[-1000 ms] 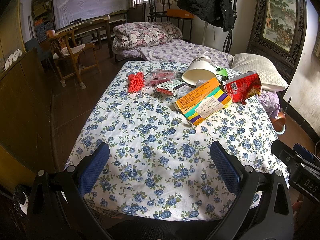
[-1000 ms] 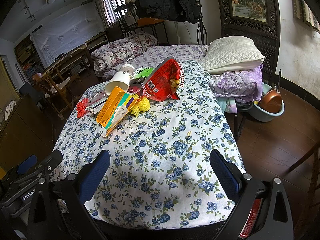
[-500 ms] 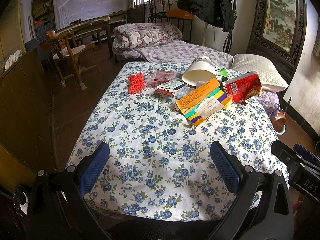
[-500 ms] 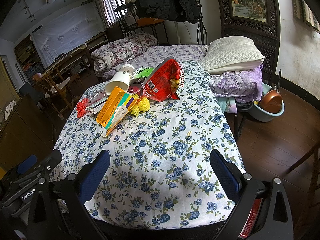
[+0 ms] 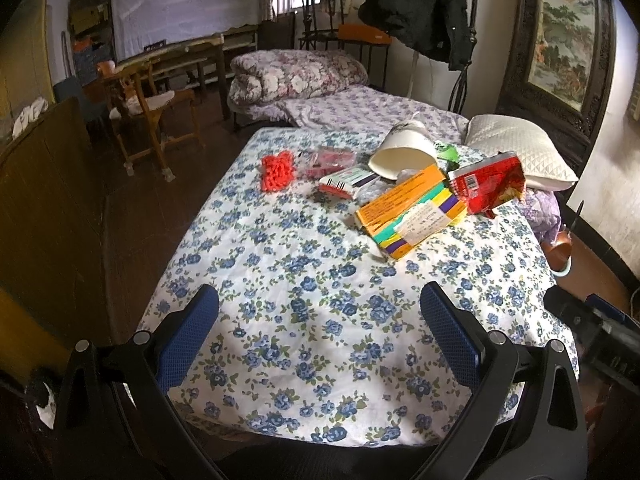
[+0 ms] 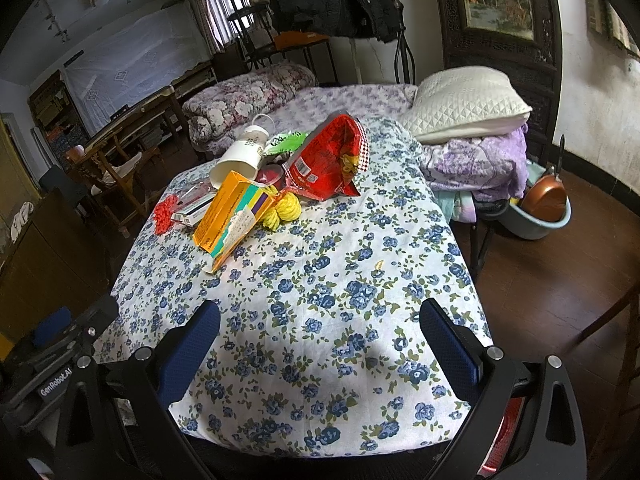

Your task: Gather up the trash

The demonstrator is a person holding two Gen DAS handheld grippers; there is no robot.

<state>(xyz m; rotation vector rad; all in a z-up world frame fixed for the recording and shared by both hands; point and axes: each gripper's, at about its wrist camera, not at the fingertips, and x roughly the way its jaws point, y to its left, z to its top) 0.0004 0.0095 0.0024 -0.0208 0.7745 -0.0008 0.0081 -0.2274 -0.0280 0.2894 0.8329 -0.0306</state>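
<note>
Nothing has shifted since a second ago: both grippers still hover over the near end of the flowered tablecloth [image 5: 320, 280]. Left gripper [image 5: 320, 328] and right gripper [image 6: 320, 336] stand spread wide, holding nothing. Trash lies heaped at the cloth's far end: orange box [image 5: 404, 204], red snack bag [image 6: 328, 164], white paper cup [image 5: 400, 156], red mesh clump [image 5: 277, 170].
</note>
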